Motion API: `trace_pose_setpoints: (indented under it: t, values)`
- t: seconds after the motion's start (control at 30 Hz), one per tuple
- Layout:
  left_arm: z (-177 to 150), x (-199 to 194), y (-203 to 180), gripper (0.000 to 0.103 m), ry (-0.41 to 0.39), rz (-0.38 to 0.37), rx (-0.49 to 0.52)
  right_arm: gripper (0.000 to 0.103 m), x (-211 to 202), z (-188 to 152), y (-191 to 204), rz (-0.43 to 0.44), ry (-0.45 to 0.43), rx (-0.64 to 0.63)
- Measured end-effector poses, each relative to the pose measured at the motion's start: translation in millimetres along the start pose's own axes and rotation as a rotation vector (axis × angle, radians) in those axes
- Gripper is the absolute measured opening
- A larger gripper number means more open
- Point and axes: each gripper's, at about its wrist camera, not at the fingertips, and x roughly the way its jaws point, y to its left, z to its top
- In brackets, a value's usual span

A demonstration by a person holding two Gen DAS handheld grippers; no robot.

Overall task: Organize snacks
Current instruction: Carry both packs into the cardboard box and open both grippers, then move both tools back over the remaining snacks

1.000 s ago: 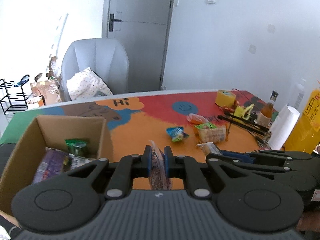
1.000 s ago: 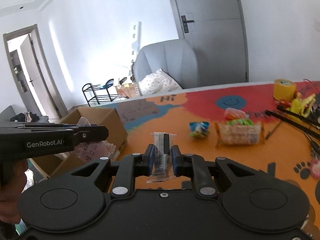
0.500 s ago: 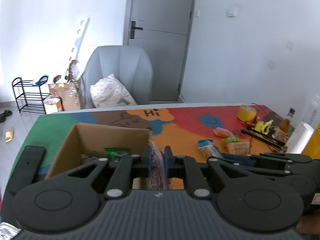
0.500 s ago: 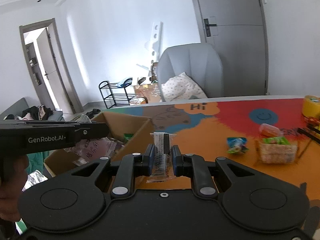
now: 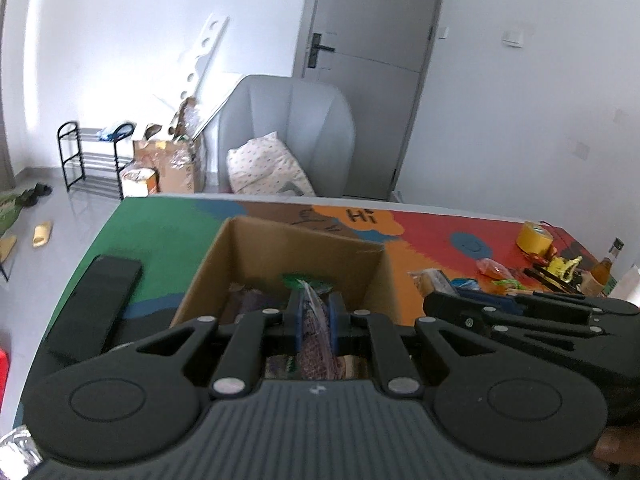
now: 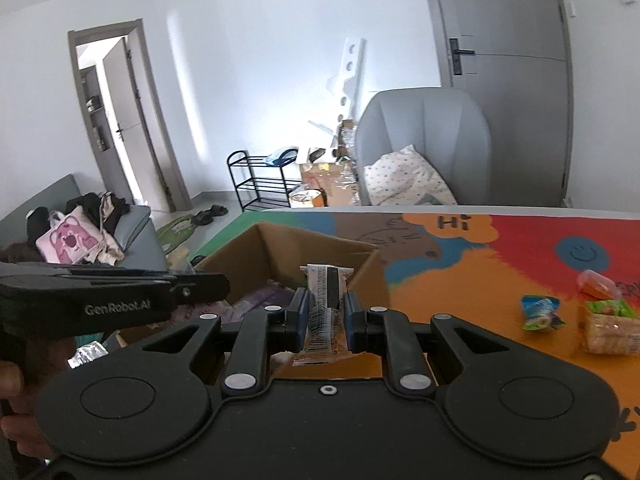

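Observation:
My left gripper (image 5: pixel 315 322) is shut on a purple-patterned snack packet (image 5: pixel 316 340) and holds it above the open cardboard box (image 5: pixel 256 248). The box has a green packet (image 5: pixel 306 280) and purple packets (image 5: pixel 248 302) inside. My right gripper (image 6: pixel 326 316) is shut on a clear-wrapped snack bar with a barcode (image 6: pixel 326 304), just right of the box (image 6: pixel 320 246) and near its right wall. The left gripper shows from the side in the right wrist view (image 6: pixel 116 294). Loose snacks lie on the colourful table mat: a blue packet (image 6: pixel 540 312), a cracker pack (image 6: pixel 610 330), an orange packet (image 6: pixel 596 284).
A black phone (image 5: pixel 96 304) lies on the green mat left of the box. A yellow tape roll (image 5: pixel 536 238), a bottle (image 5: pixel 604 270) and tools sit at the table's far right. A grey armchair (image 5: pixel 292 128) stands behind the table.
Both grippers have swung left with their snacks, from over the orange mat to the cardboard box. The left gripper now sits above the box opening.

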Motion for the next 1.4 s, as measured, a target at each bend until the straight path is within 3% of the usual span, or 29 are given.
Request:
trace_pose_setpoints:
  t: [0.53, 0.67, 0.73, 0.9, 1.0, 1.13, 1.27, 1.33, 1.4]
  values:
    - [-11, -8, 28, 0.015, 0.024, 0.02, -0.035, 0.017, 14, 1, 27, 0.059, 0.011, -0.008]
    - [-11, -8, 30, 0.018, 0.029, 0.028, -0.043, 0.032, 15, 2, 24, 0.081, 0.005, 0.011]
    - [-11, -6, 31, 0.023, 0.041, 0.03, -0.047, 0.034, 13, 2, 22, 0.055, -0.006, 0.013]
    - [-11, -6, 26, 0.061, 0.029, 0.051, -0.038, 0.034, 6, 0, 9, 0.01, -0.011, 0.04]
    - [-10, -8, 21, 0.074, 0.006, 0.052, -0.03, 0.034, 2, -3, -1, -0.013, -0.005, 0.059]
    - [-9, -6, 16, 0.082, 0.0, 0.041, -0.028, 0.036, -3, -6, -13, -0.033, 0.005, 0.097]
    - [-9, -2, 8, 0.086, 0.007, 0.034, -0.03, 0.057, -12, -10, -22, -0.079, -0.014, 0.109]
    - [-8, 0, 2, 0.086, 0.01, 0.031, -0.022, 0.059, -15, -10, -27, -0.098, -0.017, 0.109]
    - [-9, 2, -3, 0.088, 0.01, 0.023, -0.014, 0.068, -19, -11, -32, -0.122, -0.018, 0.113]
